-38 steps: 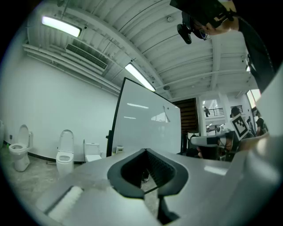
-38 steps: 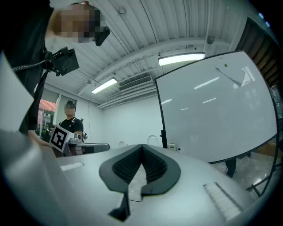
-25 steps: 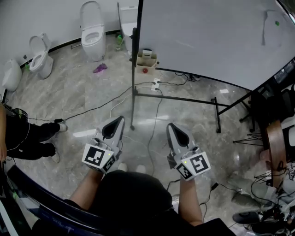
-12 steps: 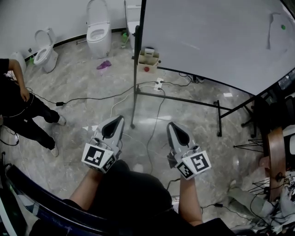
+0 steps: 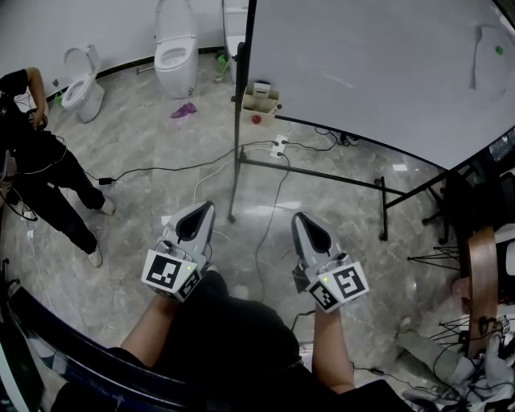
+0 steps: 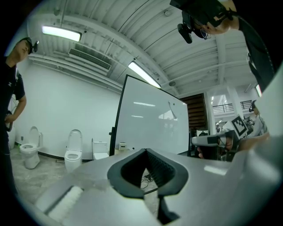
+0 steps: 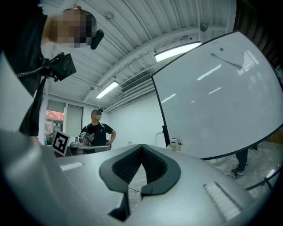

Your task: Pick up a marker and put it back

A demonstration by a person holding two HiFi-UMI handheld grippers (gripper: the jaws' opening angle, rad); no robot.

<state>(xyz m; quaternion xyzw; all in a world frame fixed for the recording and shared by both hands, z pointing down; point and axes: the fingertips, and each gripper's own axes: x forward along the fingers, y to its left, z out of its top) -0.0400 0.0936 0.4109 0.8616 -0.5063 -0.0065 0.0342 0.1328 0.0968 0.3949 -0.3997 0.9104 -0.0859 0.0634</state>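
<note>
Though outside head view, ceiling lamp [image 6: 62, 33]

Counts, head view: two grippers, left gripper [image 5: 205, 211] at 8 o'clock, right gripper [image 5: 302, 221] at 4; one whiteboard [image 5: 362, 64] at 1; two toilets [image 5: 175, 48] at 10–11 (a third white fixture [image 5: 233, 20] is partly hidden); one bystander [image 5: 40, 165] at 9; one cardboard box [image 5: 259, 105] at 12.

Ceiling strip lights [image 6: 62, 33] light the room brightly and evenly, and they leave pale streaks of glare on the whiteboard [image 5: 362, 64]. The glossy floor [image 5: 145, 161] below the whiteboard shows soft reflections. Both gripper views curve strongly, with black corners. The left gripper [image 6: 144, 150], close to the lens, looks blurred.
</note>
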